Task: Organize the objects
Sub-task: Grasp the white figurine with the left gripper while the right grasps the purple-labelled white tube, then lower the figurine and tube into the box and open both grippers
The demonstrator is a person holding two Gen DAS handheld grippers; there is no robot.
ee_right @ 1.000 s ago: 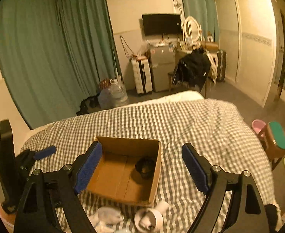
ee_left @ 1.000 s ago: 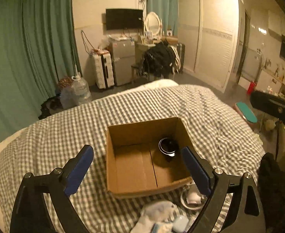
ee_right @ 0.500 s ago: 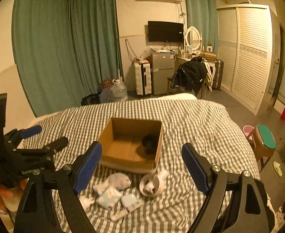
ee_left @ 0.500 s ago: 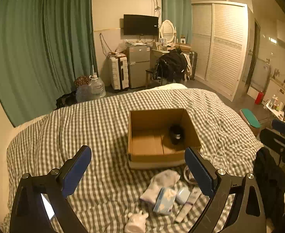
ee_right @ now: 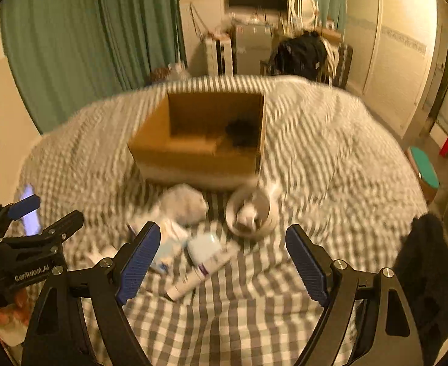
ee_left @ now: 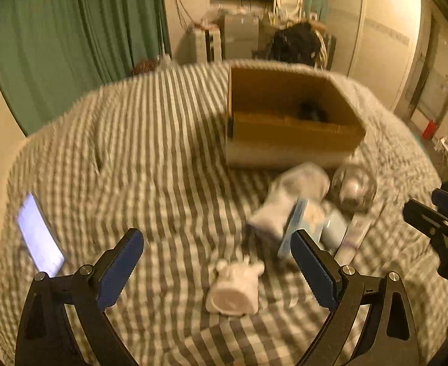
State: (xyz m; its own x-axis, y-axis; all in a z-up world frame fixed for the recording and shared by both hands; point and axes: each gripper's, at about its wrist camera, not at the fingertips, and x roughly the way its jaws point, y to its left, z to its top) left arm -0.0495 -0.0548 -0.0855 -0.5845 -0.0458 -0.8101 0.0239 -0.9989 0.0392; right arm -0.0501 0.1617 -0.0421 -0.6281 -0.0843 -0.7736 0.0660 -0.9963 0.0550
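Note:
An open cardboard box [ee_left: 291,134] [ee_right: 199,152] stands on the checked bed with a dark round object [ee_right: 239,128] inside. In front of it lie a white cloth bundle [ee_left: 288,198], a blue-white packet [ee_left: 300,222], a small white case [ee_right: 204,245], a white tube [ee_right: 199,274], a tape roll [ee_right: 251,213] and a white animal figurine [ee_left: 234,286]. My left gripper [ee_left: 217,262] is open, just above the figurine. My right gripper [ee_right: 220,253] is open, above the tube and case.
A lit phone [ee_left: 39,238] lies on the bed at the left. Green curtains, a fridge, a suitcase and a chair with dark clothes stand beyond the bed. A teal stool [ee_right: 423,170] stands on the floor to the right.
Both grippers have pulled back from the box and dropped lower toward the loose items in front of it. The views are blurred from motion.

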